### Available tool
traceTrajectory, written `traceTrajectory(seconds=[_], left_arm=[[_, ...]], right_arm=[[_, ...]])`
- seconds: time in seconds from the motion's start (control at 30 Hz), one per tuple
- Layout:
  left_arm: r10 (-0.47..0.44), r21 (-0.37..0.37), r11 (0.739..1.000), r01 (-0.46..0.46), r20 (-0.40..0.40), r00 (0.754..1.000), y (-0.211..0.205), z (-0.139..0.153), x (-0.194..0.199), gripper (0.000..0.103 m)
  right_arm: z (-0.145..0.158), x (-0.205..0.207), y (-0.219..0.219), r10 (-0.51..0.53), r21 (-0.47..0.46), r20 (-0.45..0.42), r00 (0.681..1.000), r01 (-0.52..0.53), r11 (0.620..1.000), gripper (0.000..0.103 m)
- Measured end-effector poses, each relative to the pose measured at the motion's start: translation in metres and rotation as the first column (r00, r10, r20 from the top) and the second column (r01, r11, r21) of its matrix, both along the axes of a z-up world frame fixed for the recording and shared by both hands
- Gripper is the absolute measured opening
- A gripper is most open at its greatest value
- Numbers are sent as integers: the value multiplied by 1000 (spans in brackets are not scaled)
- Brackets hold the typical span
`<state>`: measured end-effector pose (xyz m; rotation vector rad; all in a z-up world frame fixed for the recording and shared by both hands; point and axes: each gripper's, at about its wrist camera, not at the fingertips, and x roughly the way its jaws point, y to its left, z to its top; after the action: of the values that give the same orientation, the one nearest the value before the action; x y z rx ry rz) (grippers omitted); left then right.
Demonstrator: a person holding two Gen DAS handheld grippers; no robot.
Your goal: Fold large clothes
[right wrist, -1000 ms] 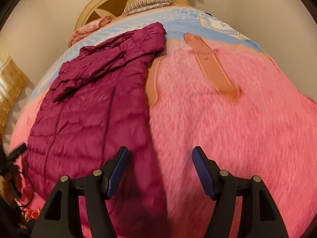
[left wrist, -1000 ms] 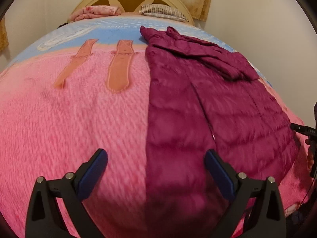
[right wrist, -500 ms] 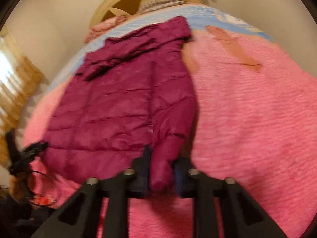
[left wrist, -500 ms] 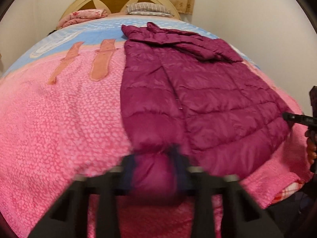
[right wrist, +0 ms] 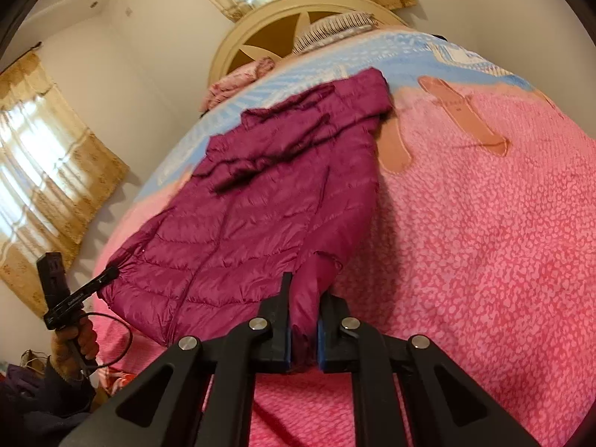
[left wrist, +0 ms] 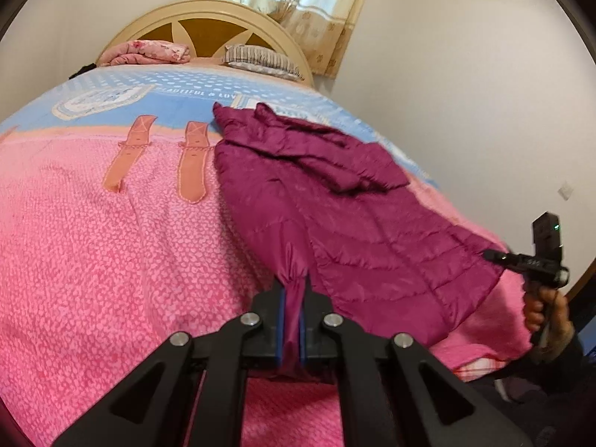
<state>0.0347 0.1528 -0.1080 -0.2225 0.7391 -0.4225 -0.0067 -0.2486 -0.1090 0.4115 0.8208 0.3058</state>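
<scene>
With each gripper, left and right, clamped on only a thin pinch of the magenta jacket's hem on the bed, we risk the slick fabric slipping free as we lift.

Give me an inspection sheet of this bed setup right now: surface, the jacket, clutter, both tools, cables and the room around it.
Surface: bed with a pink and blue cover, no bare mattress showing.
Job's things: purple jacket spread on the bed, sleeve folded across its top; near hem lifted at two corners.
Clutter: folded pink blanket and striped pillow at the headboard.
Grippers: left tool shut on the jacket's hem corner; right tool shut on the other hem corner.
Cables: one black cable looping below the left tool's handle.
Surroundings: white walls, curtains, a wall switch.
</scene>
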Motion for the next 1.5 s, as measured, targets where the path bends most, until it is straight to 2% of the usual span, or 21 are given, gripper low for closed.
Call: traceTrajectory(seconds=[0.13,0.37,0.47,0.57,0.67,0.73,0.93,1.0,1.17,1.3,1.37,1.43,1.5], left_arm=[[-14,1,1000,14,43,999,3,18,-14,5],[-48,4,999,48,139,989,8,54,-40,5],[-59,-48,997,68,160,985,16,68,-48,5],[-70,-62,995,84,203,977,21,84,-54,5],[-93,-46,993,108,247,965,17,96,-52,5],[-100,-26,994,110,258,961,14,98,-37,5],[-97,-65,991,116,239,966,17,91,34,5],[-110,-85,988,130,205,972,16,87,67,5],[-105,-74,990,117,146,984,8,75,124,5],[-93,-16,995,95,124,988,-3,63,164,7],[-90,11,996,89,121,989,-8,59,175,13],[-70,45,997,65,127,989,-12,57,183,14],[-42,63,997,35,116,992,-15,55,192,21]], right_arm=[[12,-7,-3,11,60,26,1000,-13,998,8],[43,-30,-23,7,224,87,996,-26,974,8],[59,-46,-34,-9,277,123,992,-26,960,8],[81,-61,-41,-22,314,183,983,-37,949,8],[101,-63,-41,-20,302,257,966,-60,951,7],[107,-52,-42,-18,275,277,961,-61,960,7],[110,6,-46,-43,277,295,955,-42,960,7],[107,29,-46,-58,286,279,959,-25,958,7],[92,85,-50,-98,294,226,969,28,955,7],[78,131,-56,-134,288,185,974,77,955,7],[69,154,-58,-148,273,159,976,101,957,7],[60,169,-61,-159,275,139,977,117,954,7],[52,186,-62,-166,264,118,979,130,956,7]])
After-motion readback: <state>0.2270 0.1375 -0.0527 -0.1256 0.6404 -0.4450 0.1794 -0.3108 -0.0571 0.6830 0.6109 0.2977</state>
